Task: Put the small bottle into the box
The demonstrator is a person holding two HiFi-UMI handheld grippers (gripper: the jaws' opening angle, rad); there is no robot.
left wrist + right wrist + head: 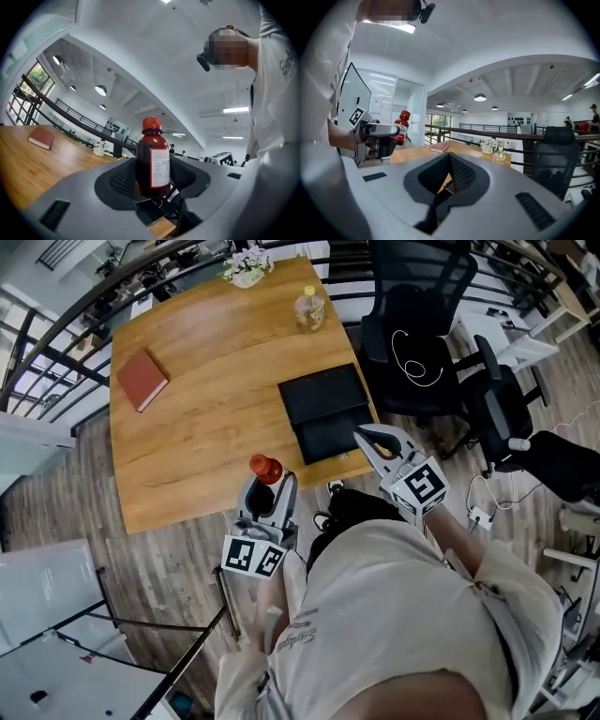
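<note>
Head view: my left claw (pixel 269 486) is at the bench's (pixel 206 418) near edge, clenched on the small bottle (pixel 265 468), whose red cap points up. The left gripper view confirms it. The dark bottle (pixel 153 161) with its white label stands upright between the two padded jaws of that claw (pixel 152 174), pinched on both sides.

The black box (pixel 326 413) lies on the bench at about one o'clock from the bottle, well apart from it. My right claw (pixel 367 439) hangs at the box's four o'clock corner, just beside it; I cannot tell whether it touches. In the right gripper view the jaws of this claw (pixel 449 177) are pressed together with nothing between them.

Farther out on the bench, a red book (pixel 141 379) lies at ten o'clock, a yellowish bottle (pixel 310 308) at twelve and a bunch of flowers (pixel 248 266) at eleven. A black office chair (pixel 417 334) stands off the bench at two o'clock.
</note>
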